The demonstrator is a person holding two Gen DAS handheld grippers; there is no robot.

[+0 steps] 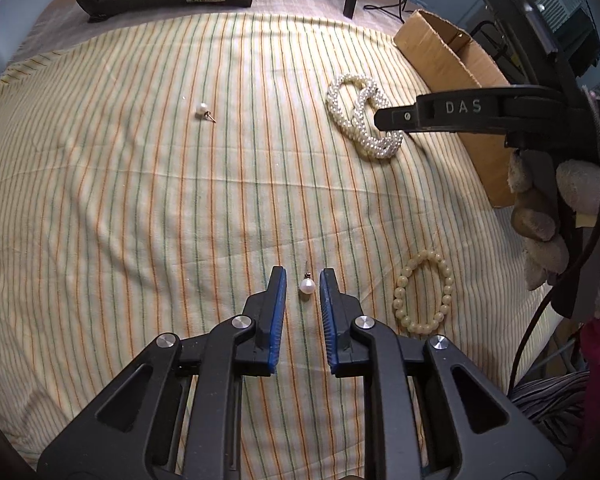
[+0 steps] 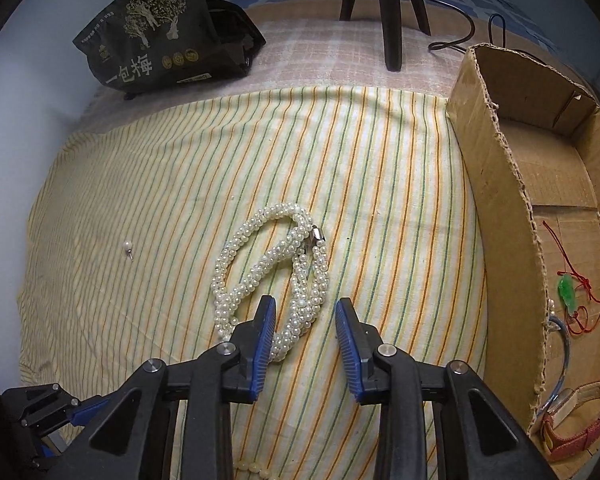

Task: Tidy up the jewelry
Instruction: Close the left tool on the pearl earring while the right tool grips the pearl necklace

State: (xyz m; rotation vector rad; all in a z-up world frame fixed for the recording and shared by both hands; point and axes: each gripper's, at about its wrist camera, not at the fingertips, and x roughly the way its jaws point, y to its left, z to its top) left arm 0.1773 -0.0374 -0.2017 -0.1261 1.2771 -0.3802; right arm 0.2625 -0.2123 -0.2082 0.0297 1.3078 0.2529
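Lying between the parted fingers of the left gripper (image 1: pixel 303 276), untouched, a pearl earring (image 1: pixel 306 286) points its thin post straight ahead, round white pearl nearest. The right gripper (image 2: pixel 305 308) gapes empty above a coiled, multi-strand pearl necklace (image 2: pixel 274 268), its left finger crossing the coil.

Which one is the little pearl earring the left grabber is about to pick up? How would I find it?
Start at the striped cloth. Near its front edge, the open left gripper has a pearl stud earring lying between its blue fingers. It is a single white pearl on a thin post, unlike the looped yellowish bead bracelet beside it; the other earring lies farther back.
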